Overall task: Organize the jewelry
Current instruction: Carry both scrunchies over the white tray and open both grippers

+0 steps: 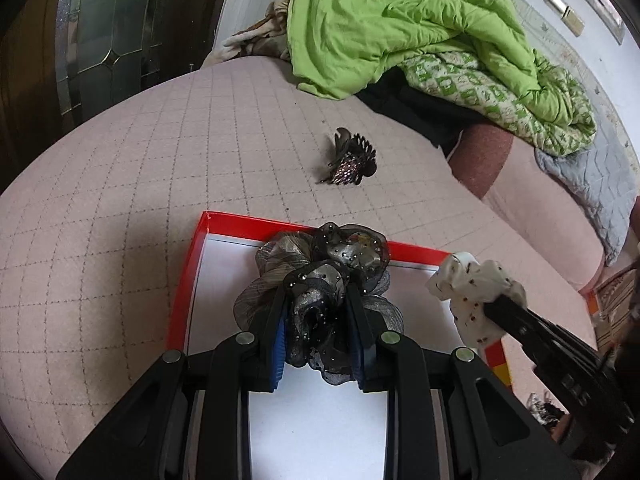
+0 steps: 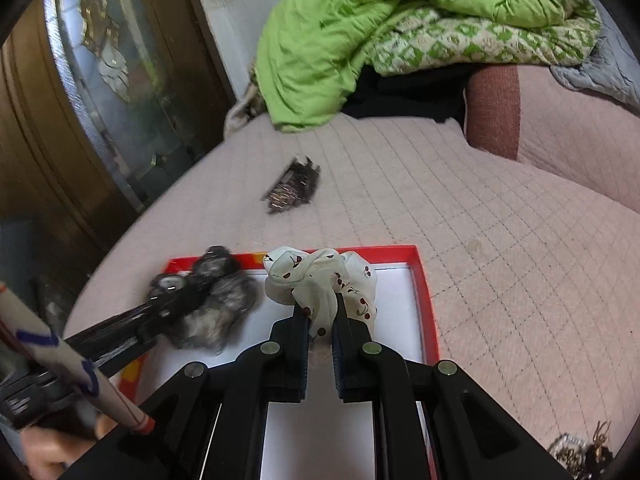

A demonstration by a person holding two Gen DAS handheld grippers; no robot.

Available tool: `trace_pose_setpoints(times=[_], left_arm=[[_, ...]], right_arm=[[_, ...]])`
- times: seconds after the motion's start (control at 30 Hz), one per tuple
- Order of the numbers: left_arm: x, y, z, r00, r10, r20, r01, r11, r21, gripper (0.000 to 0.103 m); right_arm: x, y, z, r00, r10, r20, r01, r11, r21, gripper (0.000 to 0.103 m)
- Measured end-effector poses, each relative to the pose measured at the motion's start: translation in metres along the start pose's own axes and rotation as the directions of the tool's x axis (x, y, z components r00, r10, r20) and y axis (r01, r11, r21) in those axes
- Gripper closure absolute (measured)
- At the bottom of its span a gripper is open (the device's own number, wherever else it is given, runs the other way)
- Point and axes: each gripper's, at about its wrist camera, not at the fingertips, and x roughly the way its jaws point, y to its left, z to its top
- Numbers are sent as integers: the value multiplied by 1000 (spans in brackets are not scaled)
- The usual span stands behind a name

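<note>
My left gripper [image 1: 320, 300] is shut on a dark grey sheer scrunchie with sequins [image 1: 320, 276], held over the red-rimmed box with a white floor [image 1: 224, 272]. My right gripper [image 2: 322, 306] is shut on a white cherry-print scrunchie [image 2: 320, 276], held over the same box [image 2: 404, 292]. Each gripper shows in the other view: the right one [image 1: 492, 304] at the box's right edge, the left one [image 2: 188, 296] at its left side. A dark sparkly claw hair clip [image 1: 350, 160] lies on the pink bedspread beyond the box; it also shows, blurred, in the right wrist view [image 2: 294, 190].
A green quilt [image 1: 400, 28] and folded bedding are piled at the far side of the pink bed [image 1: 160, 160]. A glass-panelled wooden door [image 1: 104, 20] stands to the left. More dark hair accessories [image 2: 588, 452] lie at the bed's near right.
</note>
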Motion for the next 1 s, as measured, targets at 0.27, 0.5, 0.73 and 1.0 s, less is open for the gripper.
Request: trace_pose_setpoints(times=[0.27, 0.5, 0.73, 1.0], left_arm=[[6, -1, -1, 1000, 12, -7, -12, 1000, 7, 77], [8, -1, 0, 1000, 27, -5, -27, 1000, 1, 69], [2, -1, 1, 999, 29, 26, -29, 1000, -12, 51], [-14, -5, 3, 996, 22, 87, -19, 999, -30, 51]], right_arm=[[30, -7, -3, 999, -16, -50, 16, 1000, 2, 92], [42, -9, -2, 995, 16, -94, -14, 1000, 26, 90], [40, -10, -2, 992, 44, -115, -38, 998, 51, 64], [13, -6, 1, 996, 60, -64, -56, 997, 52, 62]])
